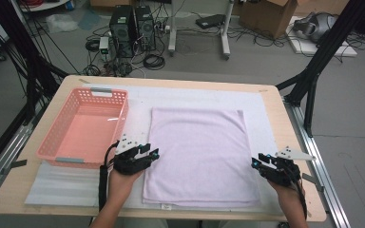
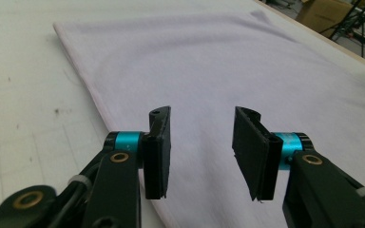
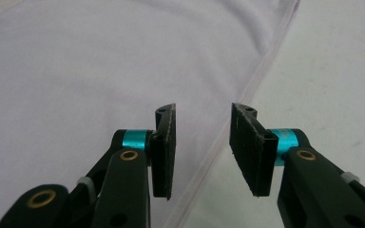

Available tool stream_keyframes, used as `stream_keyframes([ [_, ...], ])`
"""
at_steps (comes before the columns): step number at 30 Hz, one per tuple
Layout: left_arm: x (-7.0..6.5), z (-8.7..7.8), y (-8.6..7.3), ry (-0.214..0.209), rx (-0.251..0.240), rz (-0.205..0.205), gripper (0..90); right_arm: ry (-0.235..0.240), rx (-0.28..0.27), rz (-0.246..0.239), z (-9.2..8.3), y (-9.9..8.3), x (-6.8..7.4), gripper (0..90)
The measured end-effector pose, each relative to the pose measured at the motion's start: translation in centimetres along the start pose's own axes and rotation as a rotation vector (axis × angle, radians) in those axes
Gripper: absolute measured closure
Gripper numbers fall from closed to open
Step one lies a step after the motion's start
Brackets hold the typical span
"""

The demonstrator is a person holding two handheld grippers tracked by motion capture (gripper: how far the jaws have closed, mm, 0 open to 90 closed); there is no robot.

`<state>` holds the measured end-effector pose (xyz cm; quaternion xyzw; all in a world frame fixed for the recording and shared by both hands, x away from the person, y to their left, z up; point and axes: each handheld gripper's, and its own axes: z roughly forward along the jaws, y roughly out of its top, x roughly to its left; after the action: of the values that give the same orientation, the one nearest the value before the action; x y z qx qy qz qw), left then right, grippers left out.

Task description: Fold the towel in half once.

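Flat on the white-covered surface [image 1: 266,102] beside the pink plastic basket [image 1: 66,142]: the pale lilac square towel [image 1: 199,152]. Left gripper [image 1: 153,153] and right gripper [image 1: 258,160] released, empty, at opposite side hems. Best to pinch both hems evenly, then lift together.

Your forearms are running off the bottom edge of the high view. The towel [image 2: 247,61] is spilling past the right and bottom edges in the left gripper view, and past the top and left edges in the right gripper view.
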<state>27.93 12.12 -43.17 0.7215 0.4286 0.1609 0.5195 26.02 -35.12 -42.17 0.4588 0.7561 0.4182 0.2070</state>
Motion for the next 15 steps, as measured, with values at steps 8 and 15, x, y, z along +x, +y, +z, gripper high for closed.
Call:
stream_keyframes([
  [8, -0.8, -3.4, -3.1, -0.013, 0.029, -0.004, 53.5, -0.018, 0.005, 0.001, -2.1, -1.9, 1.5, 60.2],
  [15, -1.4, -5.2, -5.0, -0.03, 0.064, -0.01, 55.8, -0.03, 0.003, 0.014, -3.6, -3.1, 3.3, 59.2],
])
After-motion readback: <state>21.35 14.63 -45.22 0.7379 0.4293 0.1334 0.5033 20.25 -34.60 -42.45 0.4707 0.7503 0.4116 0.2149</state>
